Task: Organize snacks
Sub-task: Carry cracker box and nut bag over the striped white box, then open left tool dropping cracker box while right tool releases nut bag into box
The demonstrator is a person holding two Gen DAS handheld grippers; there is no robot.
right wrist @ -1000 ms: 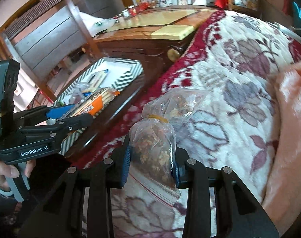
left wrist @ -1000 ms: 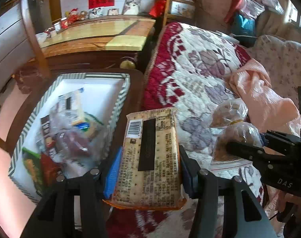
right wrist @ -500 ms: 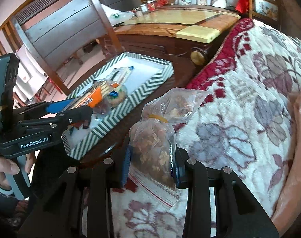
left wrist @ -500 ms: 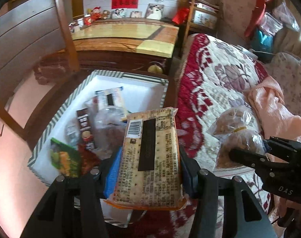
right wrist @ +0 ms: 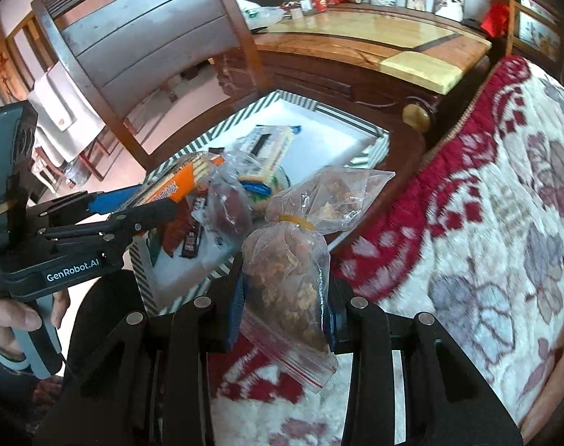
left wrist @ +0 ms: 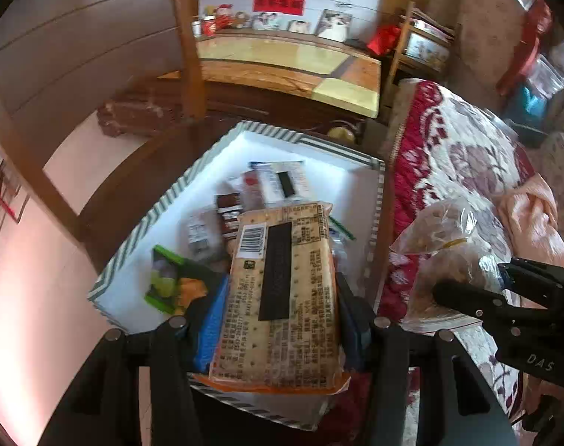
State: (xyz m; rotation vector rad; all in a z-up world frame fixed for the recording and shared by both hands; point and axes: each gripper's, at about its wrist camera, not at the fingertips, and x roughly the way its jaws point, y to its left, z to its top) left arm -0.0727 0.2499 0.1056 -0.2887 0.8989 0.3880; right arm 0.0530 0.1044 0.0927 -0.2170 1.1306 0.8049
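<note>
My left gripper (left wrist: 282,308) is shut on a flat cracker packet (left wrist: 285,282) with a barcode and a black strip, and holds it over the near part of the striped box (left wrist: 192,182). The box's white inside holds several snack packets. My right gripper (right wrist: 285,308) is shut on a clear bag of brown dried snacks (right wrist: 285,271) tied with a yellow band, above the blanket just beside the striped box (right wrist: 222,130). From the right wrist view the left gripper (right wrist: 133,208) shows the cracker packet (right wrist: 177,186) over the box's left side. The right gripper (left wrist: 505,297) and its bag (left wrist: 441,230) appear at the right.
The box stands on a dark wooden seat (left wrist: 140,171). A red and white floral blanket (right wrist: 467,223) covers the surface to the right, with a pink cloth (left wrist: 531,215) on it. A wooden table (left wrist: 282,59) stands behind, a slatted chair back (right wrist: 133,37) to the left.
Both grippers have swung left with their loads. The cracker packet has come from over the blanket's edge to above the box. The bag has moved up close to the box's side.
</note>
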